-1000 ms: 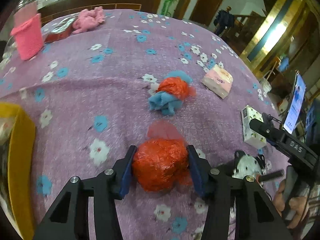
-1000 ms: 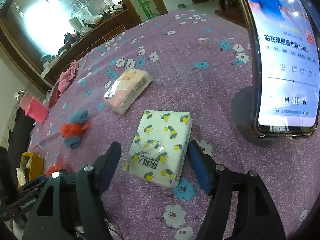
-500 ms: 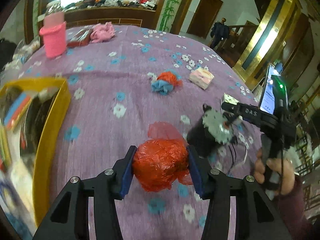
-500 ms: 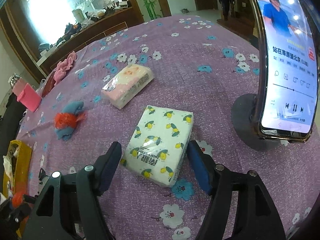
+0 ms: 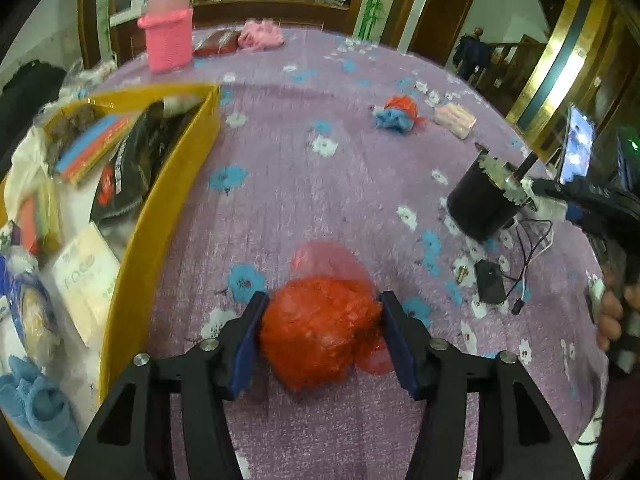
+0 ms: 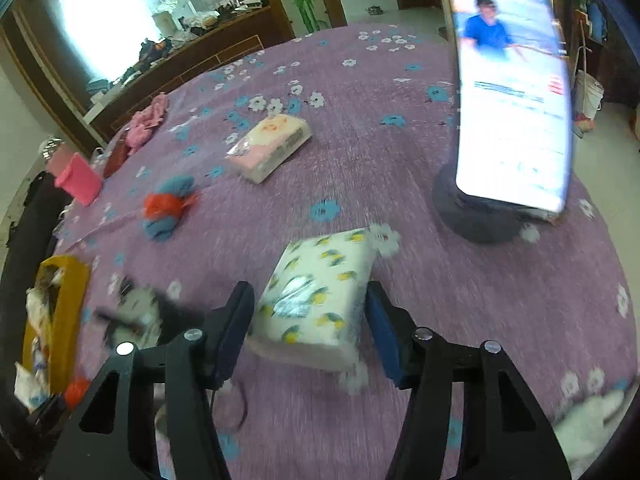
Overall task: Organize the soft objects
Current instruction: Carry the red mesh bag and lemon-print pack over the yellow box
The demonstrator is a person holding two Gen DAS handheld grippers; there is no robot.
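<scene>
left gripper (image 5: 320, 334): jaws have just been opening, yet both blue pads are against the red bag bundle (image 5: 320, 330), which sits squeezed between them above the table (image 5: 320, 200).
yellow box (image 5: 160, 216): at the table's left edge, already part filled with packets and cloths; its near wall lies just left of the left gripper.
deciding relation: the bundle is beside the box, not over it; the drop calls for a short carry leftward across the yellow wall, I judge.
right gripper (image 6: 308, 320): jaws have just been closing around the lemon-print tissue pack (image 6: 320, 296); the pads look to be meeting its long sides, though blur hides the contact line.
pack axis: its long side runs away from the fingers, along their line, so the narrow width is what gets pinched.
nearer hand: the left is far closer to the box; the right has most of the table to cross.
left on the table: pink tissue pack (image 6: 272, 146) and blue-and-red cloth ball (image 6: 168, 208), toward the far side.
</scene>
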